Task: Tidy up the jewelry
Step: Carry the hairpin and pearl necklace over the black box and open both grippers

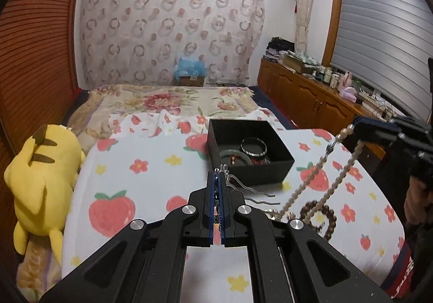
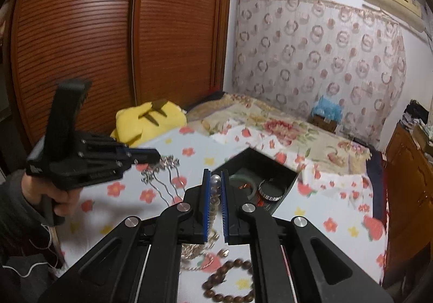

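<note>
A black open box (image 1: 281,170) sits on the strawberry-print cloth and holds a silver bangle (image 1: 253,148) and a green bangle (image 1: 230,153); the box also shows in the right wrist view (image 2: 281,170). My left gripper (image 1: 218,177) is shut on silver wavy hairpins (image 1: 243,185), which hang from it in the right wrist view (image 2: 165,167). My right gripper (image 2: 215,178) is shut on a pearl bead necklace (image 2: 215,194), lifted above the cloth. The necklace (image 1: 319,170) hangs from the right gripper (image 1: 360,127) in the left wrist view.
A brown wooden bead bracelet (image 2: 230,284) and a pale chain (image 2: 197,251) lie on the cloth near me. A yellow plush toy (image 1: 40,181) lies at the left. A wooden cabinet (image 1: 311,97) stands at the right, a wardrobe (image 2: 121,32) at the left.
</note>
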